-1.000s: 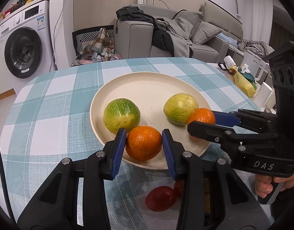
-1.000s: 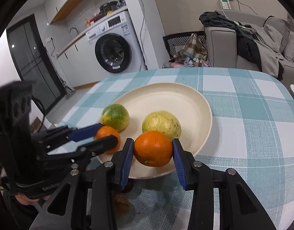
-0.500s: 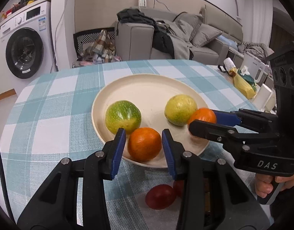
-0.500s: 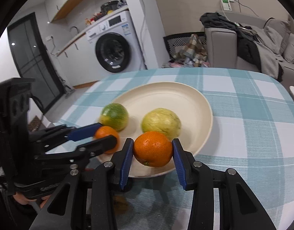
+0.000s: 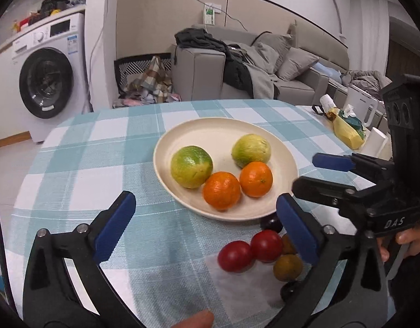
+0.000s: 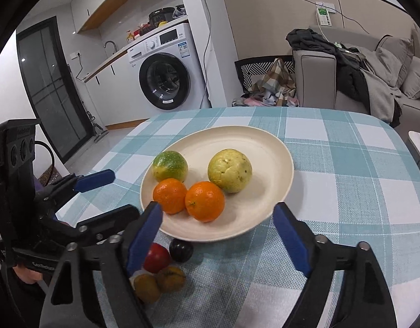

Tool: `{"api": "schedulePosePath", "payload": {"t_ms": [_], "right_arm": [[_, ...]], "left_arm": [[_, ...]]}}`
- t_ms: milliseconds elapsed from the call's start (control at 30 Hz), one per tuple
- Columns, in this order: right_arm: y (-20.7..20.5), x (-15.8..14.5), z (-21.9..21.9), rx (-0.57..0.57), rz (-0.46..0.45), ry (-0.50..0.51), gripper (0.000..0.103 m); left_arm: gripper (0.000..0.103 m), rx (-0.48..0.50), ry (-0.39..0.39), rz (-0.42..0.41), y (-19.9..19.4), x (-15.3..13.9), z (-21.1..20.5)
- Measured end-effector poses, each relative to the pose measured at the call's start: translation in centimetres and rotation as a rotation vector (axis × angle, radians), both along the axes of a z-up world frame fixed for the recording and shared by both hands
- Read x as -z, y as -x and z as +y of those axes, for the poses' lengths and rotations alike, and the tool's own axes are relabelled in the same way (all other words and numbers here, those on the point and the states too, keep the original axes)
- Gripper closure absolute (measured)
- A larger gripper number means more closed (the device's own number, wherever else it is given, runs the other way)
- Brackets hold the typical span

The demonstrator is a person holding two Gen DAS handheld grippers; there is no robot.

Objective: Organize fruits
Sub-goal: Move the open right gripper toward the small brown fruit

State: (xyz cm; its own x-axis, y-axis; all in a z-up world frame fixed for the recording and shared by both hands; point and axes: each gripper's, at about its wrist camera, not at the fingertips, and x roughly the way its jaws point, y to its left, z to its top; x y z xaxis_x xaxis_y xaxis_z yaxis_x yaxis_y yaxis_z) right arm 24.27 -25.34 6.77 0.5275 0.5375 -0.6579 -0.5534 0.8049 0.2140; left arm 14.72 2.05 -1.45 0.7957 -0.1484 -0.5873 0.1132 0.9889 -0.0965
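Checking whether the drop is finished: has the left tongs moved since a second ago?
Yes. The left tongs have backed away from the plate and just opened; the orange they held now sits free on it.

My right gripper's finger [image 6: 144, 235] hides part of the red fruit [image 6: 156, 257]; a dark fruit [image 5: 271, 222] sits half behind the plate [image 5: 286, 161].

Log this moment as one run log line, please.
left gripper: jaws just opened, empty | right gripper: jaws just opened, empty | plate: two oranges, two green fruits | small fruits left on tablecloth
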Motion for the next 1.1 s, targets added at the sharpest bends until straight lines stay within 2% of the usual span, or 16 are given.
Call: {"api": "schedulePosePath", "payload": {"t_ms": [100,233,500,733,967,1100], "right_arm": [[0.2,0.1,-0.4,-0.020,0.020,-0.016,0.000],[0.6,0.4,-1.1,-0.023,0.039,-0.027,0.000],[1.5,1.0,-0.7,-0.067,0.036,0.062,0.000],[2.3,1.1,-0.4,-0.117,0.020,0.122,0.000],[1.8,2.0,-0.8,-0.131,0.078,0.148,0.000],[1.6,2.3,-1.0,-0.123,0.086,0.152,0.000]], "left_arm": [[0.000,-0.012,-0.011,0.010,0.9,0.1,0.5],[0.000,-0.017,-0.003,0.033,1.8,0.5,1.1],[0.000,0.001,0.017,0.058,2.9,0.8,1.3],[0.000,0.014,0.004,0.074,2.8,1.1,0.6],[0.000,0.011,0.025,0.094,2.4,1.5,0.8],[0.000,0.011,0.007,0.098,2.4,1.6,0.5]]}}
